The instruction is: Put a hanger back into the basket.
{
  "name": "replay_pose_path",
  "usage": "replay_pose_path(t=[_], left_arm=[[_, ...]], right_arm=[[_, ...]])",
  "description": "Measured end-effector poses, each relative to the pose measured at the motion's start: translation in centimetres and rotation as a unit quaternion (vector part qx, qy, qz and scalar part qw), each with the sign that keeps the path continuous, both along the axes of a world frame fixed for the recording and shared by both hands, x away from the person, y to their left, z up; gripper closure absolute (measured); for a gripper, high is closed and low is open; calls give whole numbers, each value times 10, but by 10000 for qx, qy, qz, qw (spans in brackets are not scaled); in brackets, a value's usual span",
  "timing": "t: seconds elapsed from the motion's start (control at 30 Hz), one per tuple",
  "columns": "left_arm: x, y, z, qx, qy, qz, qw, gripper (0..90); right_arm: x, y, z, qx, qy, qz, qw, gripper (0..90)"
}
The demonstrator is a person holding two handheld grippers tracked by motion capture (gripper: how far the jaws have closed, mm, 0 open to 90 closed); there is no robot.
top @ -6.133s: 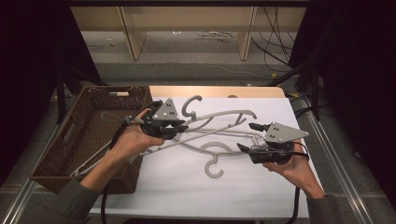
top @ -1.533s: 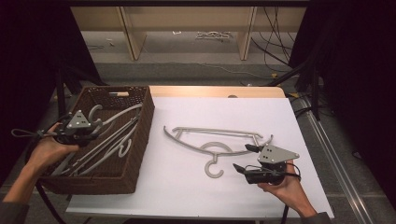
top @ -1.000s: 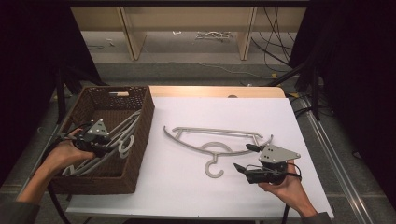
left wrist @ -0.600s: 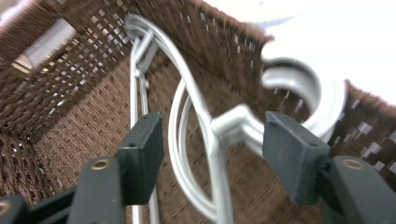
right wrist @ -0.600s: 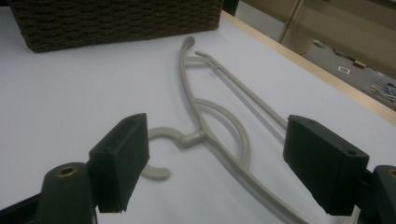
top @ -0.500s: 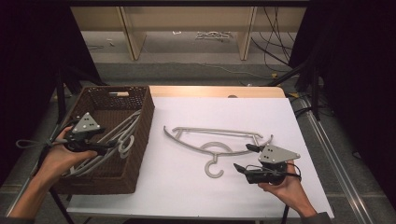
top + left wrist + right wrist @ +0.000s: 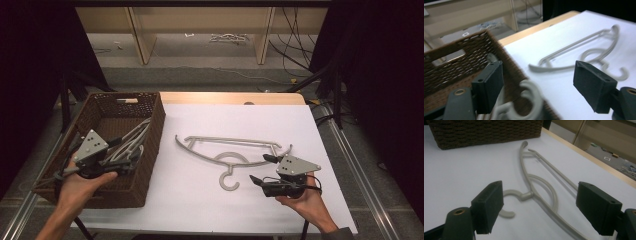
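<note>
A grey plastic hanger [image 7: 231, 156] is lying flat on the white table [image 7: 200, 200], its hook turned toward the person and well apart from the basket. In the right gripper view the same hanger [image 7: 541, 187] is stretching away between the two black jaws, which are standing wide with nothing pressed between them. The right gripper [image 7: 262, 170] is hovering just beside the hanger's near arm, held low over the table in the person's right hand [image 7: 302, 202].

To the left, a brown wicker basket [image 7: 150, 145] is sitting at the table's edge, holding a bundle of grey hangers [image 7: 131, 141] that are leaning against its right wall. The left gripper [image 7: 131, 162] is hanging over the basket's near end in the person's left hand [image 7: 82, 182]. Its jaws have just been opening and are now standing wide; in the left gripper view the hook of a basket hanger [image 7: 530, 98] is showing below them, blurred, touched by neither pad.
</note>
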State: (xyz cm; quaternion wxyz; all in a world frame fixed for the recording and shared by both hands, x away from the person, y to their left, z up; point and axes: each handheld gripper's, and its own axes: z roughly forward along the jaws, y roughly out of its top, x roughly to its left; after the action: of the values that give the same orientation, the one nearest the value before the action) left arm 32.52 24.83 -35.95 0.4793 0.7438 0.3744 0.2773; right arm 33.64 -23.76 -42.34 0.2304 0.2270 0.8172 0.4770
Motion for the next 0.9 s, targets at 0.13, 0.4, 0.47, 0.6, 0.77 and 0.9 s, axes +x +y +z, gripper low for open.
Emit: replay_pose_path(t=[0.13,0.4,0.47,0.6,0.77,0.9], left_arm=[[-9,-17,-5,-301,-145,-190,9993,218],[-22,-38,-19,-864,-261,-394,9951,177],[-25,-42,-24,-960,-267,-488,9938,175],[-31,-50,-34,-934,-367,-576,9933,162],[-41,-58,-45,-826,-458,-679,9932,163],[-50,-63,-57,-725,-463,-841,9927,163]], right_arm=[[1,-1,0,39,25,-53,10000,218],[2,0,-3,85,-4,-85,9999,199],[3,-1,-4,102,-3,-129,9999,199],[3,-3,-5,264,33,-235,9994,197],[4,-6,-6,357,76,-347,9987,191],[5,-5,-7,310,62,-339,9989,190]])
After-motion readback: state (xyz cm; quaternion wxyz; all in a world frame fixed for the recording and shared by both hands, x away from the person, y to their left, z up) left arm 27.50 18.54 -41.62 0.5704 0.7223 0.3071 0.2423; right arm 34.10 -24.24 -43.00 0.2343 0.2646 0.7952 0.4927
